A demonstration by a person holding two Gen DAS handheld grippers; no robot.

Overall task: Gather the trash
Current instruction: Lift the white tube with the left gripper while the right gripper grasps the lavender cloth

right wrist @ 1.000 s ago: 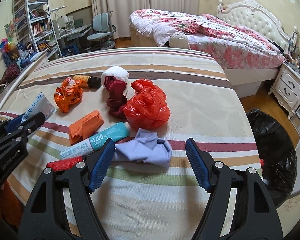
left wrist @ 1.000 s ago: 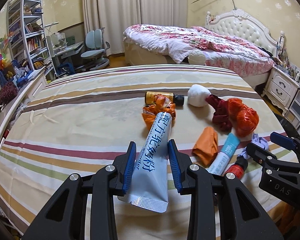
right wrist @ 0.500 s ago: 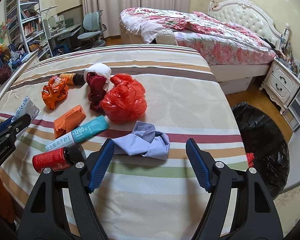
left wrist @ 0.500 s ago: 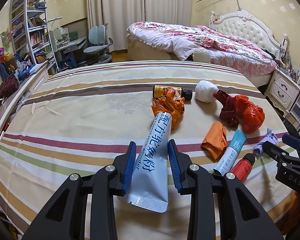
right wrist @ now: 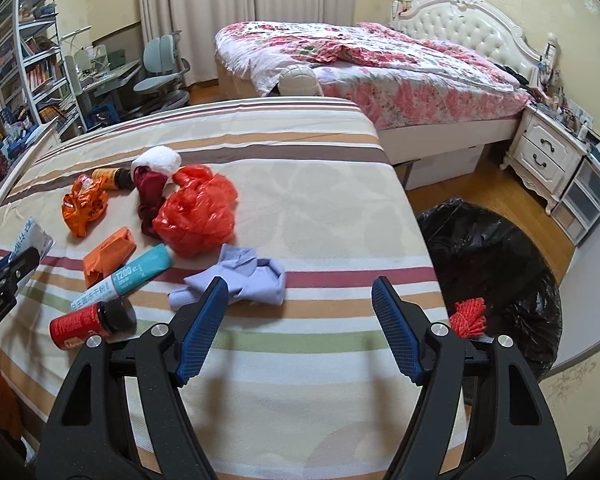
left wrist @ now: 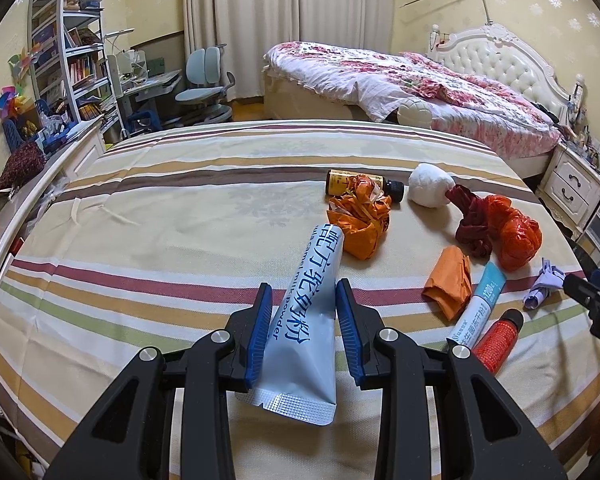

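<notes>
Sachet [left wrist: 306, 320] of milk powder sits clamped between the blue pads of the left tool [left wrist: 302, 330], its crimped end toward the camera and its far end lifted above the striped bed [left wrist: 140, 240]. Beyond it lie an orange wrapper [left wrist: 360, 226], a brown bottle [left wrist: 340, 181] and a white wad [left wrist: 430, 191]. Right of these are a red bag [right wrist: 196, 216], an orange packet [right wrist: 108, 254], a teal tube [right wrist: 128, 278], a red bottle [right wrist: 82, 326] and a lilac cloth [right wrist: 240, 274]. The right tool [right wrist: 296, 330] hangs wide and empty over the bed's near edge, its left pad just in front of the cloth. A black bin bag [right wrist: 496, 264] stands on the floor beside the bed, a red scrap [right wrist: 468, 316] at its mouth.
</notes>
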